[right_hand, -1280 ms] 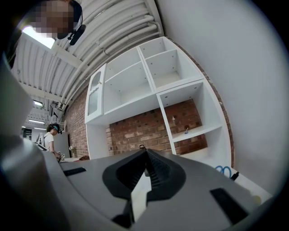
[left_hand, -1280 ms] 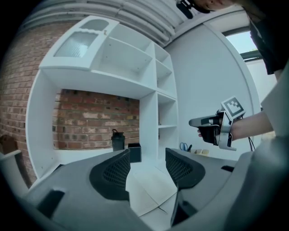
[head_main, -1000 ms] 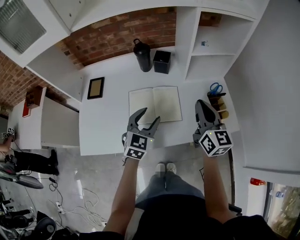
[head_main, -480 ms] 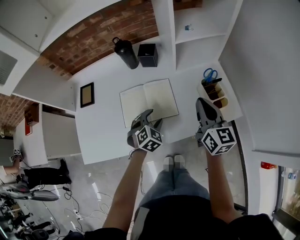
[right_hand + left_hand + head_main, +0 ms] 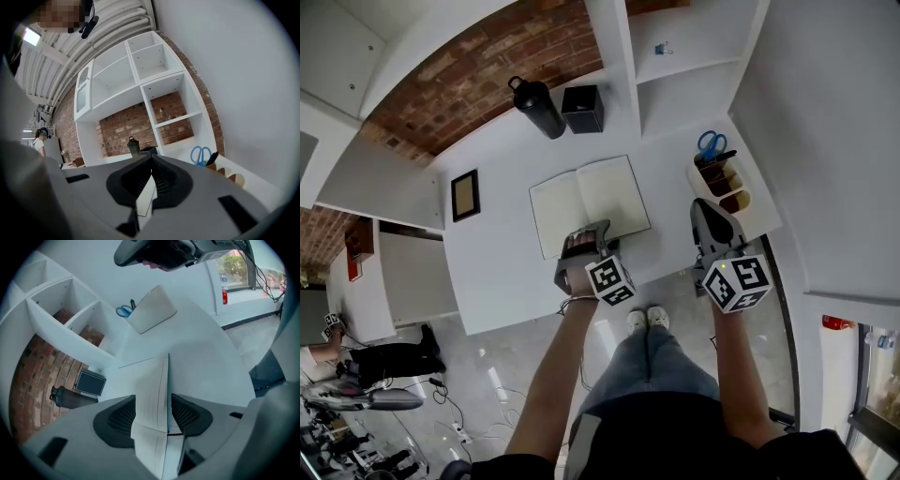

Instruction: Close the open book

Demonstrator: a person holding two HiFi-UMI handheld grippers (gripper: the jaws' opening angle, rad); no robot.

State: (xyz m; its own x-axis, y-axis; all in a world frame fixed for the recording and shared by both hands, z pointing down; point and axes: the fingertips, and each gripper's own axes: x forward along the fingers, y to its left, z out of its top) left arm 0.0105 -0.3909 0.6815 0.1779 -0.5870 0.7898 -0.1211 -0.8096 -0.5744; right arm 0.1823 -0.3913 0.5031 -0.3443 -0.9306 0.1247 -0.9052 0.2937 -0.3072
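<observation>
An open book [image 5: 586, 202] with pale blank pages lies flat in the middle of the white desk [image 5: 502, 272]. My left gripper [image 5: 586, 239] is at the book's near edge, close to the spine, and is rolled onto its side. In the left gripper view the book [image 5: 152, 385] runs between the two pads, with its dark cover edge and a red ribbon against the right pad. The left gripper [image 5: 153, 416] is shut on it across a narrow gap. My right gripper [image 5: 706, 211] hovers to the right of the book. Its pads meet on nothing in the right gripper view [image 5: 151, 176].
A black bottle [image 5: 534, 105] and a black box [image 5: 582, 108] stand at the back by the brick wall. A framed picture [image 5: 465, 194] lies left of the book. A desk organiser with blue scissors [image 5: 712, 147] sits right, beside the white shelf unit [image 5: 675, 75].
My left gripper moved forward from the desk's front edge onto the book, rolled over, and its jaws narrowed from wide open. The right gripper stayed put.
</observation>
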